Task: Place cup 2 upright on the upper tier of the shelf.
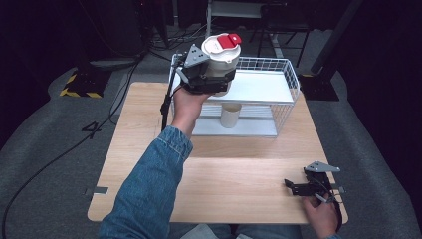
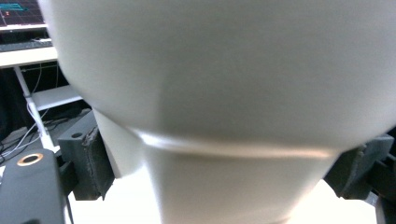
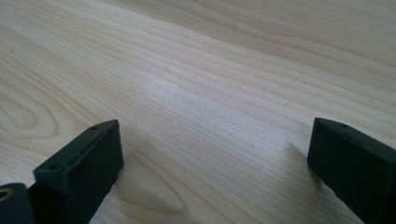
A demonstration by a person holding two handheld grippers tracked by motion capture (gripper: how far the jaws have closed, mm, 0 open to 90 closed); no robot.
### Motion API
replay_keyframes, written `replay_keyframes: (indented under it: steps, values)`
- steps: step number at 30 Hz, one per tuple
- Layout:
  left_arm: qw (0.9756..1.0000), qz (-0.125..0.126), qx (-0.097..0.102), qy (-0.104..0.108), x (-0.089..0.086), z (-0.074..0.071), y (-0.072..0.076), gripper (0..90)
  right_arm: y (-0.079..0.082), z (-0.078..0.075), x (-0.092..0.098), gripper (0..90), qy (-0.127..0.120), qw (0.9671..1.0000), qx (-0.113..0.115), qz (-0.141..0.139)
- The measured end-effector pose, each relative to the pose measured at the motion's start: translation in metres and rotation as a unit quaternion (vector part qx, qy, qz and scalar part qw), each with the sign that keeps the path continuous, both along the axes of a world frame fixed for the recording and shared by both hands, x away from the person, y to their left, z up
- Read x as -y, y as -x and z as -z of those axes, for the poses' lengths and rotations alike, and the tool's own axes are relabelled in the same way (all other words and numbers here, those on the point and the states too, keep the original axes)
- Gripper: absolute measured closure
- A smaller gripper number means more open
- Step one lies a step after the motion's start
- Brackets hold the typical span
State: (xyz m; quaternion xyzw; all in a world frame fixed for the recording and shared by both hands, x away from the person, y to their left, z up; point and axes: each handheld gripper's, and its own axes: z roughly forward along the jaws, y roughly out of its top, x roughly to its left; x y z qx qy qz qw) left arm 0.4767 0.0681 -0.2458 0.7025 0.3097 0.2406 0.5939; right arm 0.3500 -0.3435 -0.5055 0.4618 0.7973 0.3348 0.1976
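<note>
We hold a white cup (image 1: 219, 62) with a white lid and a red flap (image 1: 229, 40) in our left gripper (image 1: 206, 79). It is raised in the air, upright or nearly so, over the left front corner of the white wire rack (image 1: 291, 82) at the far side of the bench (image 1: 239, 184). In the left gripper view the pale cup wall (image 2: 224, 93) is very close to the camera, and the fingers (image 2: 88, 158) press on its narrower lower part from both sides, so they are clamped on the cup. A second, smaller white cup (image 1: 230, 115) stands on the lower level of the rack, under the shelf (image 1: 263, 87).

We think the step now is to put the cup on the upper shelf, though from this angle we cannot tell exactly how far it is from the rack's rim. To do it well, we should keep the cup level, carry it over the wire edge without touching it, and lower it until the bottom sits flat before we release.

Our right gripper (image 1: 298, 188) lies low at the near right corner of the bench. Its fingers (image 3: 79, 168) stand wide apart with bare wood between them.
</note>
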Motion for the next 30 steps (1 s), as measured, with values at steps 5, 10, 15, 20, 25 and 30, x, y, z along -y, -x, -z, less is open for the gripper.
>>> replay_keyframes:
  steps: [5, 10, 15, 20, 25, 30]
  values:
    - [1.0000, 0.000, 0.003, 0.003, 0.011, -0.003, -0.014, 13.7, 0.000, 0.000, 0.000, 3.6, -0.001, 1.0000, 0.000, -0.001]
    - [1.0000, -0.001, 0.000, 0.001, 0.022, -0.004, -0.026, 13.7, 0.000, 0.000, 0.000, 3.6, -0.001, 1.0000, 0.000, 0.000]
    - [0.9998, -0.017, -0.005, -0.012, 0.029, -0.003, -0.040, 13.7, 0.000, 0.000, 0.000, 3.6, -0.001, 1.0000, 0.000, 0.000]
    - [0.9997, -0.020, -0.013, -0.002, 0.031, -0.004, -0.054, 13.7, 0.000, 0.000, 0.000, 3.6, -0.002, 1.0000, -0.001, 0.001]
    - [0.9996, -0.024, -0.013, 0.004, 0.038, 0.001, -0.063, 13.7, 0.000, 0.000, 0.000, 3.6, -0.002, 1.0000, 0.000, 0.001]
    - [0.9993, -0.033, -0.018, 0.005, 0.045, 0.008, -0.070, 13.7, 0.000, 0.000, 0.000, 3.6, -0.001, 1.0000, 0.000, 0.001]
